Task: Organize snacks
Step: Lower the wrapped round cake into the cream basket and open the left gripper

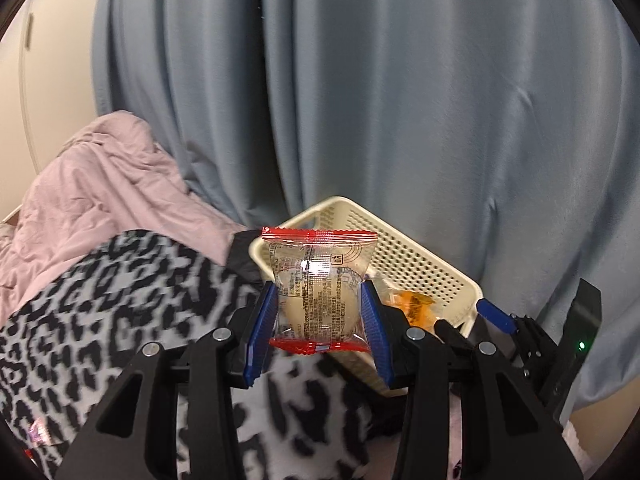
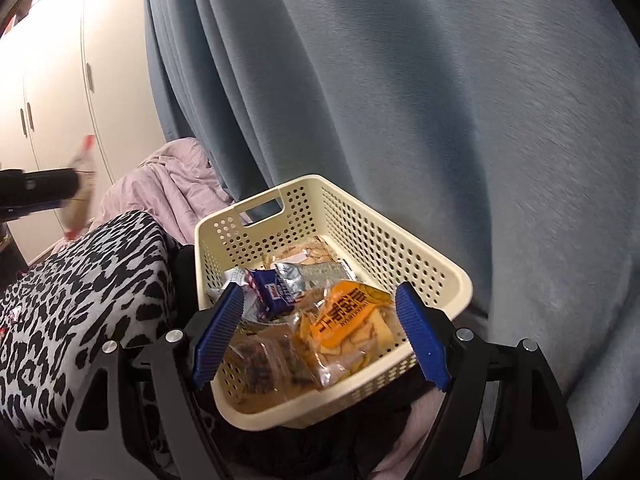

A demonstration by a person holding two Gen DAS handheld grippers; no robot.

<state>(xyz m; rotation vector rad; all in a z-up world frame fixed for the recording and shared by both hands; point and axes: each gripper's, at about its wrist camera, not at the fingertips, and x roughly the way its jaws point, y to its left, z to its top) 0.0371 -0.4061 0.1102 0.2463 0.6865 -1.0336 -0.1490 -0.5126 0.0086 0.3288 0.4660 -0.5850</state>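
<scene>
Transfer step: left tongs [image 1: 319,312] clamped on clear red-edged packet [image 1: 319,280], basket [image 1: 420,256] just beyond; right tongs [image 2: 320,336] wide, empty, above basket; next: release packet over basket

The left gripper [image 1: 319,312] points forward and downward, its blue pads [image 1: 264,328] pressed against both sides of a clear snack packet [image 1: 320,292] held upright between them. The right gripper [image 2: 320,336] tilts downward with its jaws spread wide and nothing between its blue pads [image 2: 420,340]; its black frame fills the lower view.
</scene>
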